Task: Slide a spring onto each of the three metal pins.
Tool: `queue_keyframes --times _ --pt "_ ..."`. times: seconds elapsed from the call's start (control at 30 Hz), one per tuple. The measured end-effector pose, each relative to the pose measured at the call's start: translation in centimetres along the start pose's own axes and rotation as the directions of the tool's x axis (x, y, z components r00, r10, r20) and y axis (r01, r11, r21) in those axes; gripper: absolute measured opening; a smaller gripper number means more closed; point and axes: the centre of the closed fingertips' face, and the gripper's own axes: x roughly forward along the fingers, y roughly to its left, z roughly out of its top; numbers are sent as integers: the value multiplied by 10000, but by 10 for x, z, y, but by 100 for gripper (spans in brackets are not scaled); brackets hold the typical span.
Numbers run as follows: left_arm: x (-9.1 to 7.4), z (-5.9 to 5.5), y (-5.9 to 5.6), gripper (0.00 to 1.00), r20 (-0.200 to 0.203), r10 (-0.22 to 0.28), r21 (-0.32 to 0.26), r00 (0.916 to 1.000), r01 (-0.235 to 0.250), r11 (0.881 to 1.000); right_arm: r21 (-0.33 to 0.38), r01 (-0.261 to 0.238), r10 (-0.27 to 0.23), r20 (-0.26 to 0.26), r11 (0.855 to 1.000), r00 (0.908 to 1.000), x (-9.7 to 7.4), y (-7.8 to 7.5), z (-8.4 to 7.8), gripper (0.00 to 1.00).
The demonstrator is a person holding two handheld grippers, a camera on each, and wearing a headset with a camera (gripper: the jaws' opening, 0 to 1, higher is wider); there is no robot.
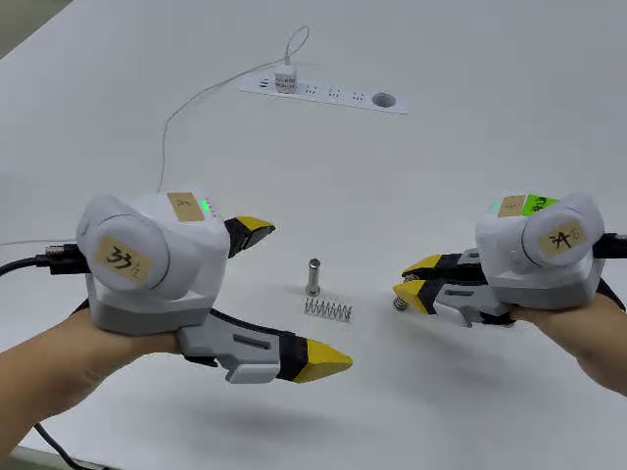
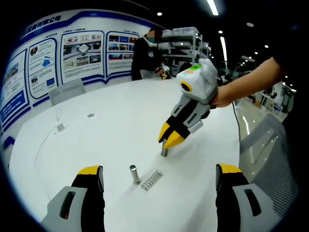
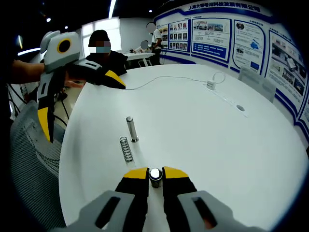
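Note:
A bare metal pin stands upright on the white table, with a loose spring lying just in front of it. My left gripper hovers left of them, open, its yellow-tipped jaws wide apart and holding nothing. My right gripper is to the right, shut on a second pin that stands on the table with spring coils around its lower part. The left gripper view shows this pin under the right gripper, plus the bare pin and the spring. In the right gripper view the held pin's top sits between the jaws.
A white power strip with a plugged adapter and a thin cable lies at the far side of the table. People stand and sit beyond the table. A grey mesh chair is beside the table edge.

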Motion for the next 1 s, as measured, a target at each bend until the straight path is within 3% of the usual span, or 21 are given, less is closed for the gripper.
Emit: queue_keyframes --times 0.67,1.0 --pt "-4 5 1 98 102 80 80 9999 -81 9999 153 4 -3 -81 9999 10000 -3 0 -2 12" --pt "-4 12 -5 98 168 -4 390 9999 -2 9992 -111 186 -185 118 9998 9998 -14 -2 9 17"
